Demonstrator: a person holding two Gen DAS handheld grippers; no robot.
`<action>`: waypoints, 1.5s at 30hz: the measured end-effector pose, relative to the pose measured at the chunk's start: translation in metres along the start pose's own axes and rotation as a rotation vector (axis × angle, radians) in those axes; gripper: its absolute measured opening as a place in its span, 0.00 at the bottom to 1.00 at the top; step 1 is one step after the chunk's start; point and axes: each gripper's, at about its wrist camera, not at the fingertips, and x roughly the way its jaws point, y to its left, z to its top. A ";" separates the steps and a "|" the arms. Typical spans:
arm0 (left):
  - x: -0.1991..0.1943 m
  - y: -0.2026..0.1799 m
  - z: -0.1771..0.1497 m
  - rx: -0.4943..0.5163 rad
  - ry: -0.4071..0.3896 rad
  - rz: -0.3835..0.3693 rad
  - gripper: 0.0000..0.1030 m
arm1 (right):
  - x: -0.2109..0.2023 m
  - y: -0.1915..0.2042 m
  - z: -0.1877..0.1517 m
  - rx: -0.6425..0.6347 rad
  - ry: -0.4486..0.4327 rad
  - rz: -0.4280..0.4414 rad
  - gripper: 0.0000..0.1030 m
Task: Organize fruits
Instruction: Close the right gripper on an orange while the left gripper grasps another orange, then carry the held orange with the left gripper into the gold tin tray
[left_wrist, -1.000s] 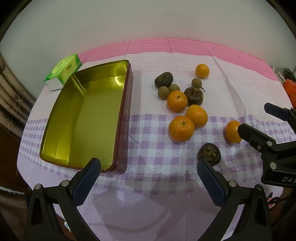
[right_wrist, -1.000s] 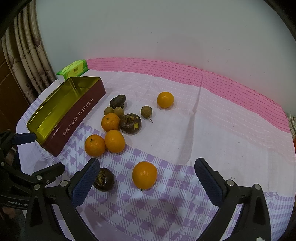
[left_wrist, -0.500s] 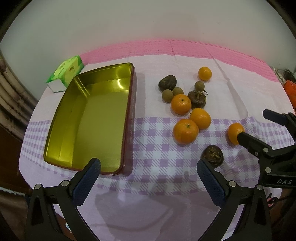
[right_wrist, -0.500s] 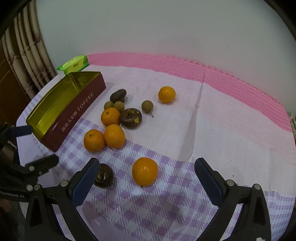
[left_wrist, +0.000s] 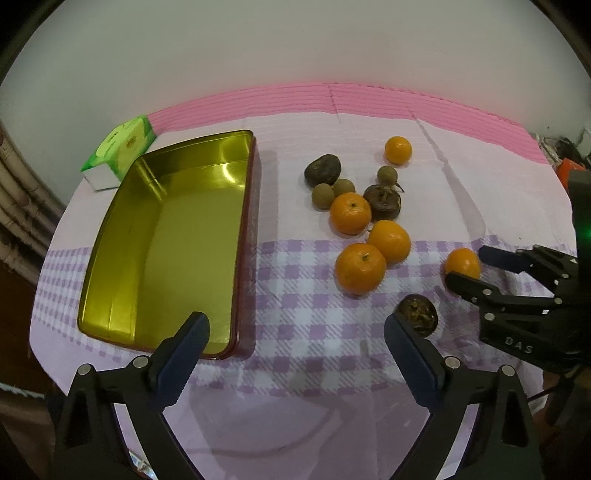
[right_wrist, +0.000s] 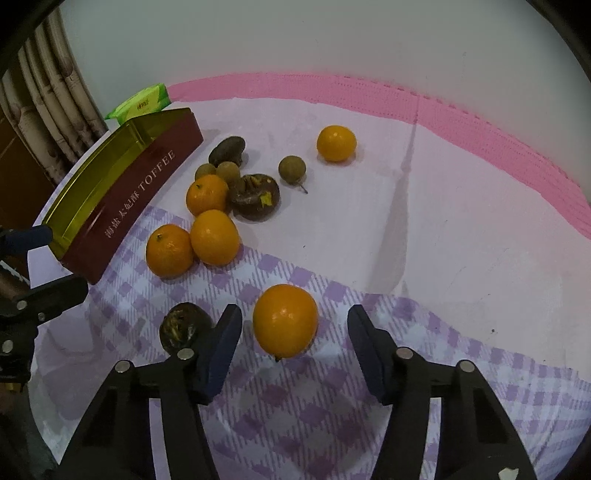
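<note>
Tin lies left of the fruit cluster; tissue pack sits behind the tin.

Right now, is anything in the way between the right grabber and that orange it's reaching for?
No. The right gripper is open, with the orange sitting just ahead between its fingers. A dark wrinkled fruit lies beside the left finger, outside the gap.

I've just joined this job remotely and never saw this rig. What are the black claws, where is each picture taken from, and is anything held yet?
The claws are two-finger grippers, hand-held by a person, each carrying a forward-looking camera. The left gripper is open over the cloth beside the empty gold tin. The right gripper is open, straddling one orange on the checked tablecloth without visibly touching it. Other oranges and brown fruits lie loose. Nothing is held.
</note>
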 end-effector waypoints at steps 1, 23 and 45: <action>0.001 -0.001 0.000 0.004 0.001 -0.005 0.91 | 0.001 0.001 0.000 -0.001 0.000 0.004 0.48; 0.023 -0.029 0.024 0.112 0.028 -0.084 0.61 | 0.012 -0.025 0.001 0.082 0.013 -0.068 0.33; 0.075 -0.039 0.047 0.108 0.140 -0.154 0.47 | 0.011 -0.032 -0.002 0.110 0.013 -0.058 0.33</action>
